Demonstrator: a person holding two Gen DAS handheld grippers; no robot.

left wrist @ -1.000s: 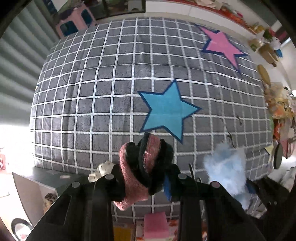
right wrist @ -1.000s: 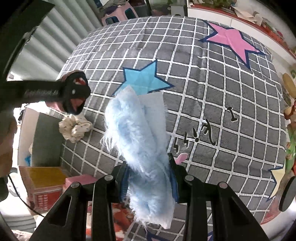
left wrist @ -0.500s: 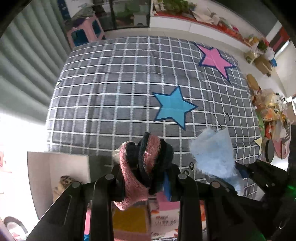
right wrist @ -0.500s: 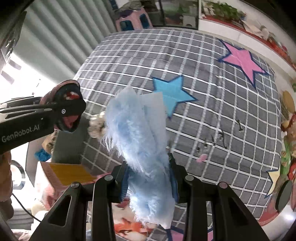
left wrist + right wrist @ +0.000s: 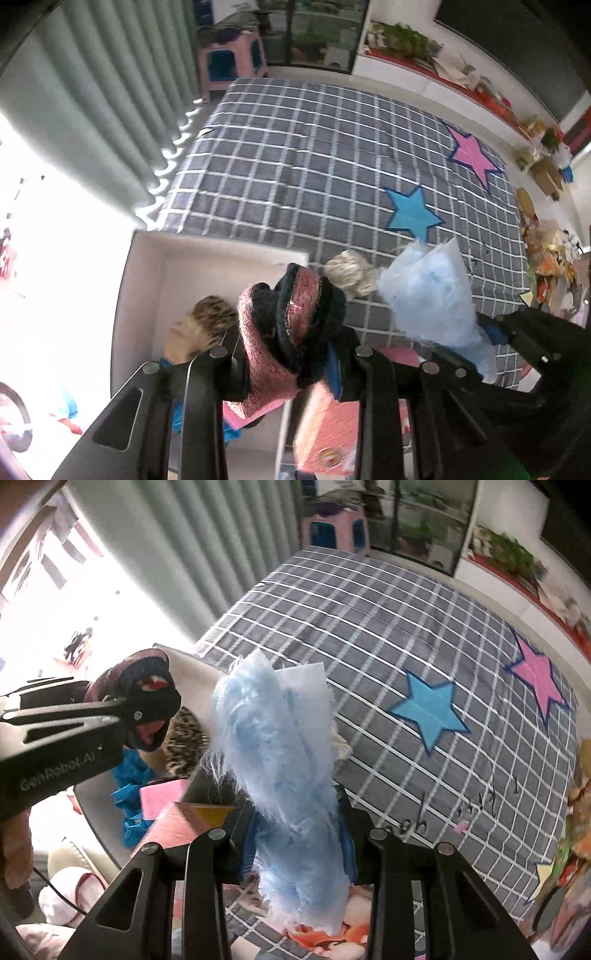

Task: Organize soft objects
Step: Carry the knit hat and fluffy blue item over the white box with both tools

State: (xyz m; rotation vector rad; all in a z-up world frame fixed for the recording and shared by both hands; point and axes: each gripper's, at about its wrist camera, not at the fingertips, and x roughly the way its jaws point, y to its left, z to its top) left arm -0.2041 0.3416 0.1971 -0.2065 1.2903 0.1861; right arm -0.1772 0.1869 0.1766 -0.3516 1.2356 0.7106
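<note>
Now, your left gripper (image 5: 291,363) clamped on knit roll (image 5: 291,325), hanging above white box (image 5: 147,288). Your right gripper (image 5: 295,843) pinching blue fluff (image 5: 273,760), beside the left, over mat (image 5: 369,635) edge near the box. Beyond: scrunchie (image 5: 349,273) loose on the mat, furry item (image 5: 201,323) already in box. Risks: grippers close together, may collide; fluff held by thin fold, could slip out; an early release drops it outside the box.
</note>
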